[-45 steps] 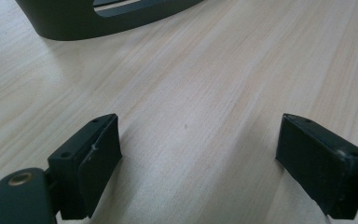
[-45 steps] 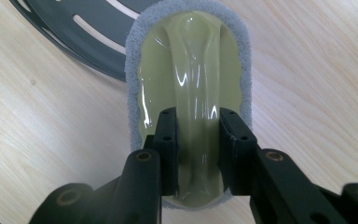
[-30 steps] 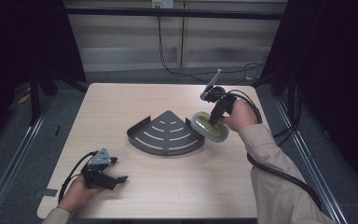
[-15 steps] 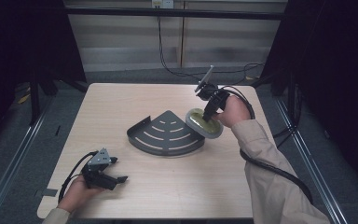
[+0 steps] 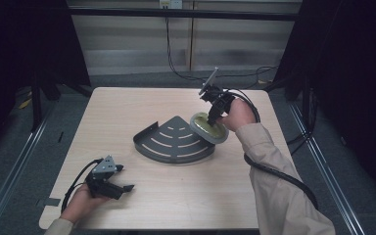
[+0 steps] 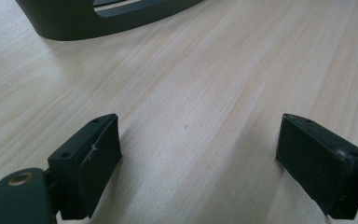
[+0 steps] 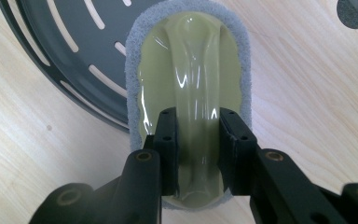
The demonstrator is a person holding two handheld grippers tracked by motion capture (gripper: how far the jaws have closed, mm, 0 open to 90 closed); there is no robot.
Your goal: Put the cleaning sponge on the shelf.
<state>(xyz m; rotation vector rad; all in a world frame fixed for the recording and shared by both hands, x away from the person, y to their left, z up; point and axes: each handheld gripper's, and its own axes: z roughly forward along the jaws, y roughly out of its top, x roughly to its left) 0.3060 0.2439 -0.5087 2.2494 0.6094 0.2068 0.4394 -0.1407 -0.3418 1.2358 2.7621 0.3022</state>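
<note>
A dark grey quarter-round slotted rack (image 5: pixel 175 140) lies mid-table; its rim (image 6: pixel 107 21) shows at the top of the left gripper view. A scrubber with a pale yellow-green handle and grey pad (image 7: pixel 191 74) hangs over the rack's right edge (image 7: pixel 65 60). My right gripper (image 7: pixel 196 140) is shut on the scrubber's handle ridge, and it holds the scrubber (image 5: pixel 208 128) tilted just above the table. My left gripper (image 5: pixel 120 179) rests at the table's front left, open, with bare wood between its fingers (image 6: pixel 93 163).
The light wood table (image 5: pixel 127 107) has bare room at the left, back and front right. A cable (image 5: pixel 274 171) trails from the right gripper along the sleeve. A small grey round object (image 7: pixel 356 11) sits at the top right of the right gripper view.
The right gripper has carried the scrubber a little toward the far side and tipped up, keeping it at the rack's right edge. The left gripper has stayed put.
</note>
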